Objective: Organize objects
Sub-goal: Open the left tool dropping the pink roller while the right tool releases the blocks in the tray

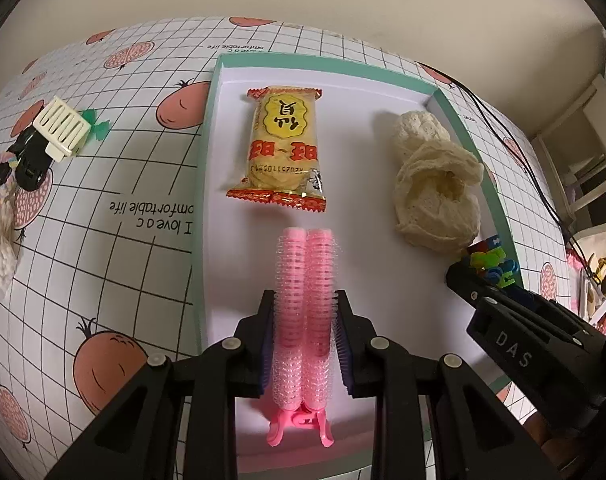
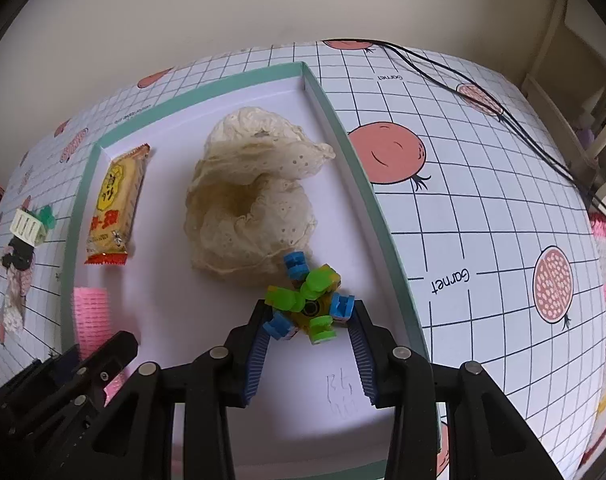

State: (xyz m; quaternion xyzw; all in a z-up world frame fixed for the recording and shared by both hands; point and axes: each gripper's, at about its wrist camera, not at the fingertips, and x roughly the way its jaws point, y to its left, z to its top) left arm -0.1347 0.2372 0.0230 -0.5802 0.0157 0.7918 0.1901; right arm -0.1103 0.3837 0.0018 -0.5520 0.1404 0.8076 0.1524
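L gripper (image 1: 305, 320) is clamped on the pink roller clip (image 1: 305, 304), jaws pinching its 2 bristly barrels from the sides, just above the tray (image 1: 499, 196) floor w/ the hinge end toward the camera; R gripper (image 2: 311, 320) has its jaws set either side of the block toy (image 2: 309, 302) near the tray's right wall, pads seemingly touching its blue nubs, so prob. gripping it lightly, though I can't be sure how firmly. Roller looks light, springy, bristles grabby so unlikely to slip; mid-barrel is a sound hold. Toy is hard plastic, knobbly, may twist or shed a piece; best squeezed across the core. Count in tray: 1 roller clip, 1 toy, 1 snack pack (image 1: 281, 148), 1 lacy cloth (image 1: 435, 184), soft and floppy. Outside on the table (image 1: 143, 248): 1 white clip (image 1: 61, 128), 1 black clip (image 1: 29, 158), other bits too small to tell.
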